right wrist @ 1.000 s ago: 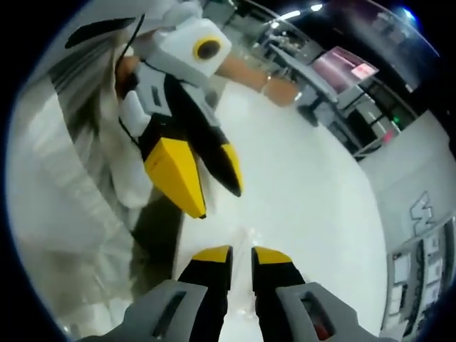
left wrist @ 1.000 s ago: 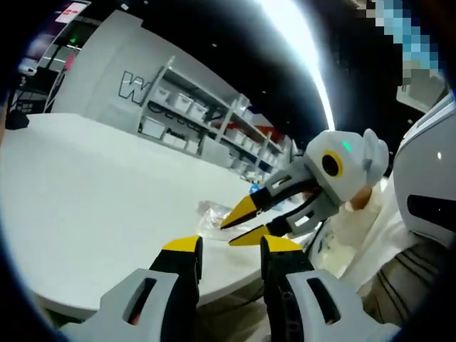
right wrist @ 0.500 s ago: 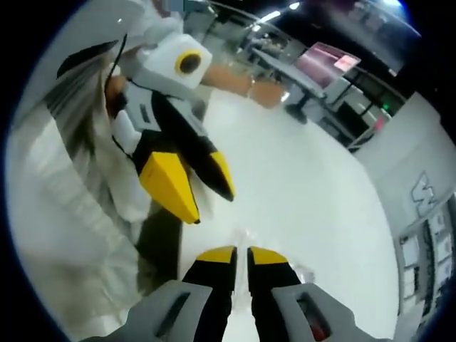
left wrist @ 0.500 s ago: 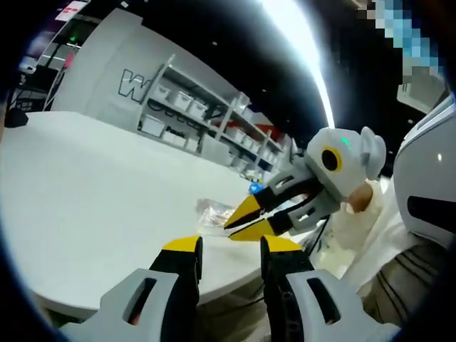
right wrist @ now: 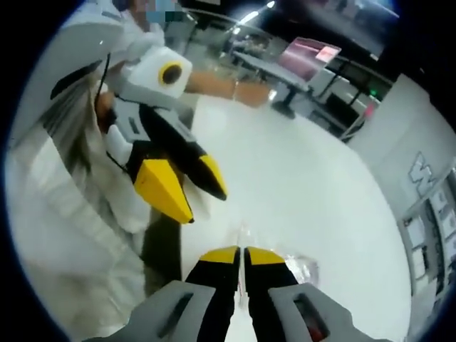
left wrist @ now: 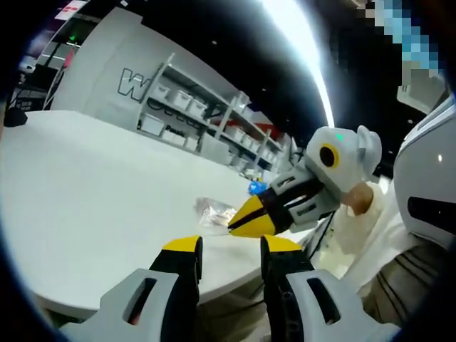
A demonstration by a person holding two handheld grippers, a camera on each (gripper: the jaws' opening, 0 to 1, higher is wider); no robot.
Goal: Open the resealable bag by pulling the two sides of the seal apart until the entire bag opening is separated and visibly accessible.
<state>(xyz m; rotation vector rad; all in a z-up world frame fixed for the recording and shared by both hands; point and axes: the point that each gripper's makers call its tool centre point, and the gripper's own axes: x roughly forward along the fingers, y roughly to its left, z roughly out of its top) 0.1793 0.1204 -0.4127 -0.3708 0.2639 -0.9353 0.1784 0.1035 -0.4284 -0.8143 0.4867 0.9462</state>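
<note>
Right gripper (right wrist: 242, 251) has its yellow-tipped jaws pressed nearly together, with the clear resealable bag (right wrist: 299, 265) lying on the white table (right wrist: 306, 185) just beside and under their tips; whether they pinch its edge cannot be told. Left gripper (left wrist: 226, 246) holds its jaws spread, off the table's near edge. Beyond it, the bag sits by the right gripper's tips, with shelving (left wrist: 206, 114) far behind.

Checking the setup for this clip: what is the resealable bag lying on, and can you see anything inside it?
The resealable bag lies on the white table, by the right gripper. It is clear plastic; its contents are too small and blurred to identify.
</note>
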